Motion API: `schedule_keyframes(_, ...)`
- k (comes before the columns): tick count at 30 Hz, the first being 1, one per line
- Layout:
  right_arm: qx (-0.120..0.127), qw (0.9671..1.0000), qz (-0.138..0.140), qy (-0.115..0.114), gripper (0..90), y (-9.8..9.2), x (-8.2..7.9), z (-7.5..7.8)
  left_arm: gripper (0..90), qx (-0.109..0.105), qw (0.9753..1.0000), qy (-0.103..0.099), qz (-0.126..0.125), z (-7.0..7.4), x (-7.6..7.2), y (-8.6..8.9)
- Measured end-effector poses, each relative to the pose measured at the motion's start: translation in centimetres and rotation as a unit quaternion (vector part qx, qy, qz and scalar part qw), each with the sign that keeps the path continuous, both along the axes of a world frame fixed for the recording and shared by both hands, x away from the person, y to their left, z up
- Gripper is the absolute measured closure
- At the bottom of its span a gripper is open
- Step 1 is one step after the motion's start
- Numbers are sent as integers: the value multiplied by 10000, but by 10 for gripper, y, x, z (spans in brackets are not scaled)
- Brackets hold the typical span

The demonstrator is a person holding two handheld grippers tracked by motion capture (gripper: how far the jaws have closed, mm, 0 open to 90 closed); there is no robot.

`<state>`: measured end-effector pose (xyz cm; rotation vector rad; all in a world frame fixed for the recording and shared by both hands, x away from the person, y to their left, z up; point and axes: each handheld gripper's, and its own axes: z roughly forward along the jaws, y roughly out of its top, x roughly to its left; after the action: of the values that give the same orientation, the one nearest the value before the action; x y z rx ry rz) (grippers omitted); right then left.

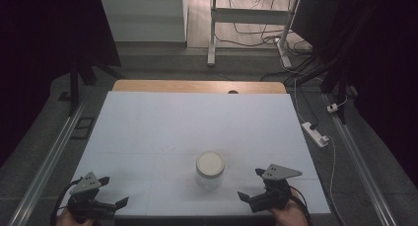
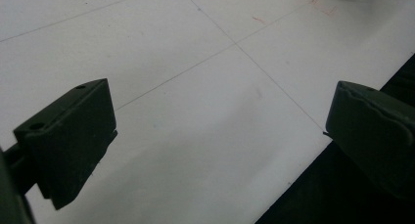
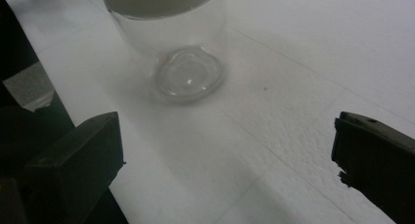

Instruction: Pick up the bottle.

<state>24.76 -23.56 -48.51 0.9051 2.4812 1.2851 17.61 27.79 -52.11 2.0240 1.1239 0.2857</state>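
White-topped bench (image 1: 162, 132): clear glass jar with cream lid (image 1: 210, 169) near front edge, between your left gripper (image 1: 111, 192) and right gripper (image 1: 250, 184); both fingers wide, empty.

The right gripper view's top edge is cutting off the glass jar (image 3: 171, 48); the left gripper view is showing merely its base.

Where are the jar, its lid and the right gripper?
jar (image 1: 210, 179): high view, glass wall below the lid.
lid (image 1: 210, 163): high view, centre of its pale top.
right gripper (image 1: 252, 184): high view, midway between its fingertips.
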Motion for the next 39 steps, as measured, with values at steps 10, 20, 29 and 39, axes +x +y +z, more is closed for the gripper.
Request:
schedule_keyframes(10,49,9998,118,141,0,16,9,0,0,3,10000,42,-70,-1,1,-1)
schedule_keyframes(20,-164,9994,312,-9,0,36,16,-1,0,-1,9999,71,-77,-1,1,-1)
schedule_keyframes(29,-74,9990,443,79,0,55,24,-5,0,-21,9999,76,-90,-1,2,0)
schedule_keyframes(39,-260,9972,708,-11,0,76,29,-14,0,-14,9999,94,-104,-1,2,-1)
